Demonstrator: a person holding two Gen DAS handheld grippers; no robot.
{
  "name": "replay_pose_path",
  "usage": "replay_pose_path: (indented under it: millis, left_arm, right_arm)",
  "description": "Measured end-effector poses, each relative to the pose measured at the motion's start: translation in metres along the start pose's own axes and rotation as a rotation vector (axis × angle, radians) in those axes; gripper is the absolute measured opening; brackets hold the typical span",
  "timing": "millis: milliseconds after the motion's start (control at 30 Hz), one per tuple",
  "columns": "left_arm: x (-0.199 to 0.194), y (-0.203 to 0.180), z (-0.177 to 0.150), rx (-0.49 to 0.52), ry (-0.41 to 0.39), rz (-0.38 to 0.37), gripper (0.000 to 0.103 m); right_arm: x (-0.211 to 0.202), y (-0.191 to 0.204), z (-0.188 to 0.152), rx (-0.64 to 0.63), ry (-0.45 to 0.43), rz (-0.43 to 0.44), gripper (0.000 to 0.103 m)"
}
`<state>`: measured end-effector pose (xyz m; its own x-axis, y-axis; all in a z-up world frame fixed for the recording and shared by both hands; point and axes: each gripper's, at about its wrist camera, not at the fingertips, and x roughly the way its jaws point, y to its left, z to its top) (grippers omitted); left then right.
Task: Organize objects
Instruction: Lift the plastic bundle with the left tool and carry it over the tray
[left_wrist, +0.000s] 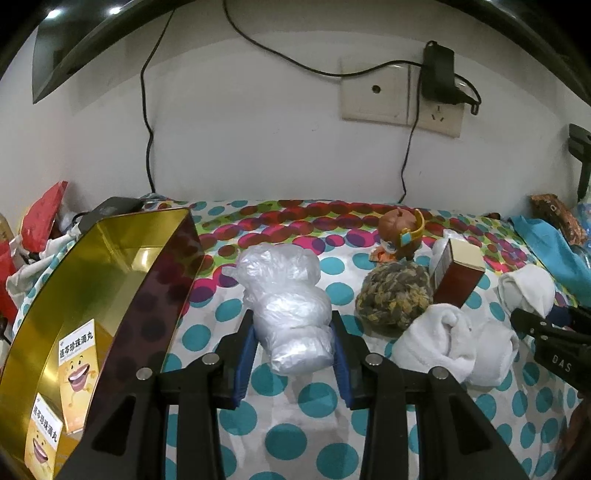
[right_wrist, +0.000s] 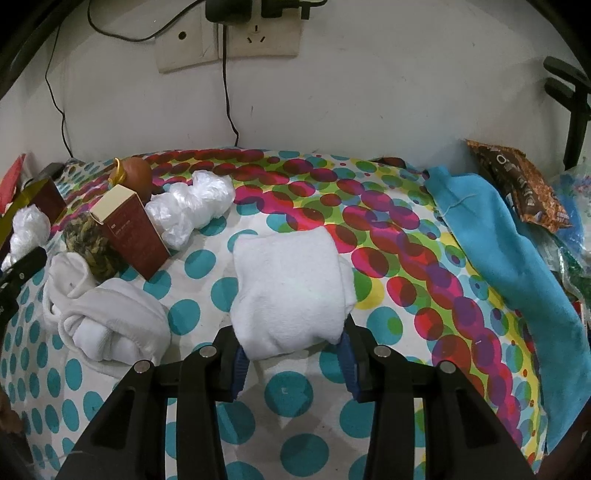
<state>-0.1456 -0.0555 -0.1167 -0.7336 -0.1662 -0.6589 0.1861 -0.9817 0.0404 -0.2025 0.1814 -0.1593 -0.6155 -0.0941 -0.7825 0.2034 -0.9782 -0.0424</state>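
At the bottom centre of the left wrist view, the left gripper (left_wrist: 293, 354) has its blue pads pressed on the near end of a crumpled clear plastic bag (left_wrist: 286, 302), which lies on the dotted cloth (left_wrist: 317, 406) just right of the gold tin (left_wrist: 92, 295) at the left edge. In the right wrist view, the right gripper (right_wrist: 293, 358) is likewise narrowed onto the near edge of a folded white sock (right_wrist: 291, 288) at mid-frame. Both tools slope down toward the cloth, each holding only an end of something soft. The likely trouble: the slick bag could slide out of the pads or unfurl when lifted, and the sock could unfold and drag, since only its edge is pinched. Farther back, a second white sock bundle (right_wrist: 107, 317), a dried-flower pouch (left_wrist: 395, 299), a maroon carton (left_wrist: 458, 277) and a brown toy figure (left_wrist: 400, 230) crowd together; a swinging load could topple the leaning carton. A blue cloth (right_wrist: 509, 254) lies along the right side.
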Motion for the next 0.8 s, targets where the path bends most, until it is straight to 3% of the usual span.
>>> replay_pose_path:
  millis: [100,367,600,800]
  left_arm:
    - [-0.003,0.001,-0.001,0.002,-0.01,0.025,0.037]
    - [-0.023,0.02,-0.016,0.029,0.051,0.051,0.037]
    - [-0.074,0.061,-0.018,-0.028,0.012,0.028,0.037]
    - [-0.097,0.091,-0.019,-0.043,-0.038,0.104,0.037]
  right_arm:
    - [0.0,0.0,0.001,0.0,0.0,-0.001,0.039]
    - [0.001,0.0,0.004,-0.006,0.0,-0.007,0.04]
    - [0.0,0.001,0.004,-0.007,0.0,-0.007,0.041]
    - [0.0,0.001,0.004,-0.006,0.0,-0.006,0.042]
